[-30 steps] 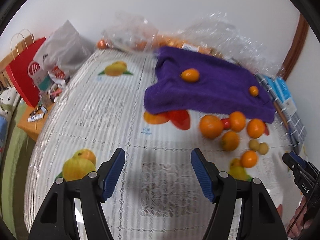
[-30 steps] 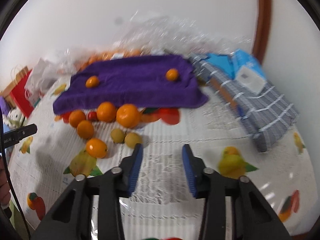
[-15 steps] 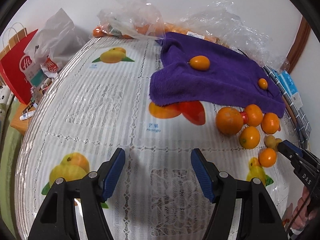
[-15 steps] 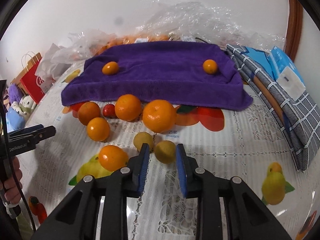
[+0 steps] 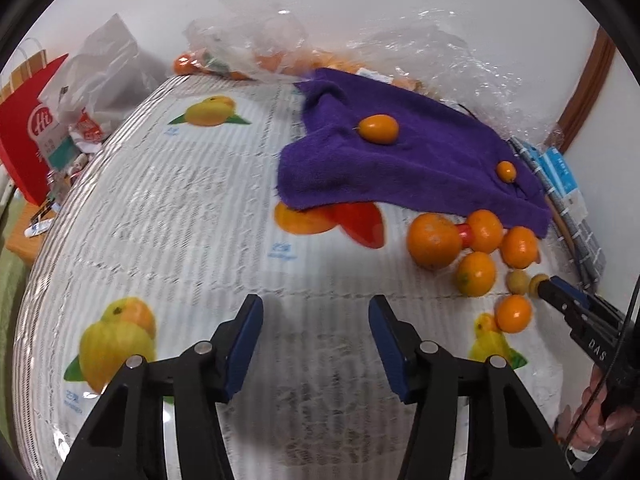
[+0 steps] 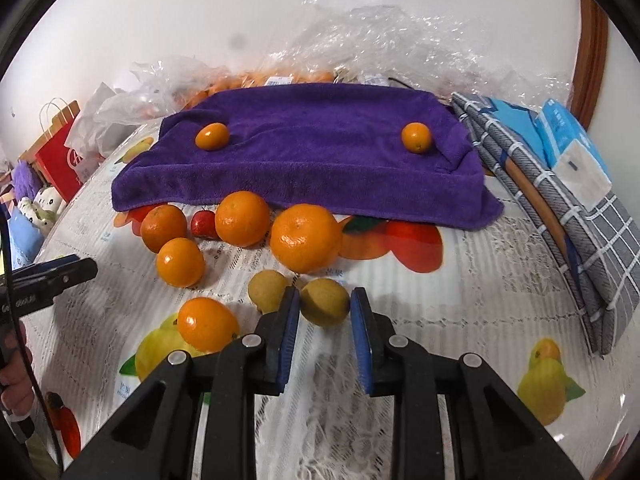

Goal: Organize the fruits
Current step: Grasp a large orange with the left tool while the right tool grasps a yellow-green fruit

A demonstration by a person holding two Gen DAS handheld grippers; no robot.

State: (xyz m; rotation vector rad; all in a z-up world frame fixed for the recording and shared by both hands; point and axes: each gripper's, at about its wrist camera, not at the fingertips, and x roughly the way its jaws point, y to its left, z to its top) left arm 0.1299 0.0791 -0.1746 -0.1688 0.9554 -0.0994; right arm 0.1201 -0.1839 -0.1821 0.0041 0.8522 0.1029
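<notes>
Several oranges (image 6: 306,236) and two small yellow-brown fruits lie on the printed tablecloth in front of a purple towel (image 6: 320,148). Two small oranges (image 6: 212,136) sit on the towel. My right gripper (image 6: 324,300) is open, its jaws on either side of the right yellow-brown fruit (image 6: 325,300), close to it. The other yellow-brown fruit (image 6: 267,290) lies just left of the left finger. My left gripper (image 5: 316,312) is open and empty over bare cloth, left of the fruit pile (image 5: 436,240). The right gripper (image 5: 560,292) also shows in the left wrist view.
Clear plastic bags (image 6: 380,40) with more oranges lie behind the towel. A folded grey checked cloth (image 6: 580,216) with blue packets sits at the right. A red paper bag (image 5: 28,120) and a white plastic bag (image 5: 100,72) stand past the table's left edge.
My right gripper has moved forward to the fruit pile and narrowed around the yellow-brown fruit. My left gripper has stayed open and drifted closer to the table.
</notes>
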